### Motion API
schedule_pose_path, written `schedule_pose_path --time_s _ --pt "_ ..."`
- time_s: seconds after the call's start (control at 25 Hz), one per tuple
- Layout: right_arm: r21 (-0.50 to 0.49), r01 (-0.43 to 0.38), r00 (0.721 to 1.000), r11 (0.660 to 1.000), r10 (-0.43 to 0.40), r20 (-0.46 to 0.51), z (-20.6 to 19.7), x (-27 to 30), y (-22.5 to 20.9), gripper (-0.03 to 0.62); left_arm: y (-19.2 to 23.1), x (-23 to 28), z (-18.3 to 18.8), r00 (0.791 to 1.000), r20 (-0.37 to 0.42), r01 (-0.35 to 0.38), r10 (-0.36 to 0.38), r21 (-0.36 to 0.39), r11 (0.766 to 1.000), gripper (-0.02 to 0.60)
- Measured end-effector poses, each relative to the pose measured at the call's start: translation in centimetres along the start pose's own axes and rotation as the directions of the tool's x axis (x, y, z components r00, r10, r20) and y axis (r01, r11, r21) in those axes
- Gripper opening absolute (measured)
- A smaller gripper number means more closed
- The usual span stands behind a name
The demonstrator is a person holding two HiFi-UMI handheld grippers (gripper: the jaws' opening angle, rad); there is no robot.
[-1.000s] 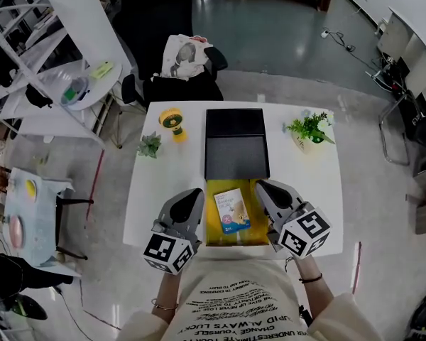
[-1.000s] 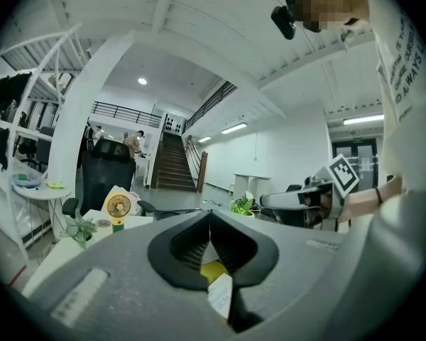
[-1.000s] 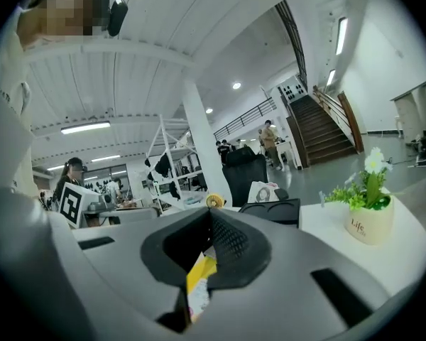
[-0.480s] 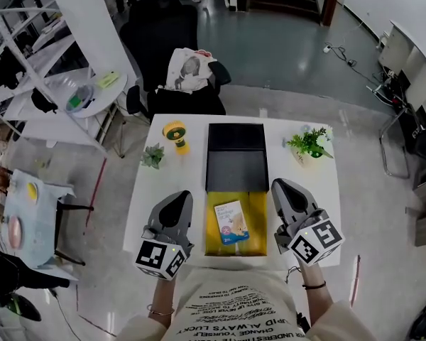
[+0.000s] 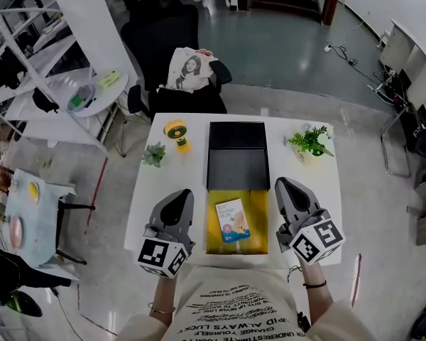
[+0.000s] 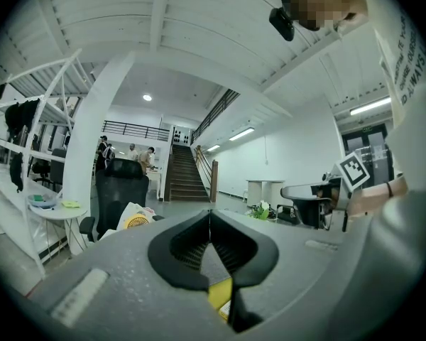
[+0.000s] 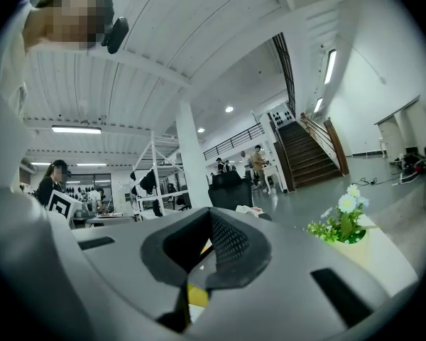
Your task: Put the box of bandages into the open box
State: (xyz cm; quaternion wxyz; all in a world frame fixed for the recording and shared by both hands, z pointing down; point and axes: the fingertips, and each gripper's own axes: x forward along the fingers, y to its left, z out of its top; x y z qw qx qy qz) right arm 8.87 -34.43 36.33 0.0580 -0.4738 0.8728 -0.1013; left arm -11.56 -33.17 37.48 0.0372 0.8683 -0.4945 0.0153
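Observation:
The box of bandages (image 5: 231,220), white and light blue, lies flat inside the open box (image 5: 258,219), which has a yellow inside and a black lid (image 5: 237,155) folded back behind it. My left gripper (image 5: 184,194) hovers just left of the open box, shut and empty. Right of the box, my right gripper (image 5: 282,183) is likewise shut with nothing in it. In the left gripper view the jaws (image 6: 210,216) meet at the tips, with a bit of yellow box (image 6: 220,297) below them. The right gripper view shows its jaws (image 7: 210,216) closed too.
The white table (image 5: 142,212) also holds a small yellow fan (image 5: 175,133), a little green plant (image 5: 154,153) and a potted flowering plant (image 5: 309,142). A black chair (image 5: 163,34) with a printed bag (image 5: 190,71) stands behind the table. A round side table (image 5: 82,94) is at the far left.
Both grippers have drawn back from the sides of the yellow box, toward the person and a little outward. The box of bandages stays inside the yellow box.

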Motion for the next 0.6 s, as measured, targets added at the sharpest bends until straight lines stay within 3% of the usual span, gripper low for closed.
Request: schedule_pose_path --time_s 0.6 --pt "-0.001 0.01 1.0 1.0 -0.01 0.004 -0.37 -0.5 -0.07 0.005 -0.09 -0.43 -0.34 1.0 -0.002 -0.003 0.003 0.001 1.0 0.023"
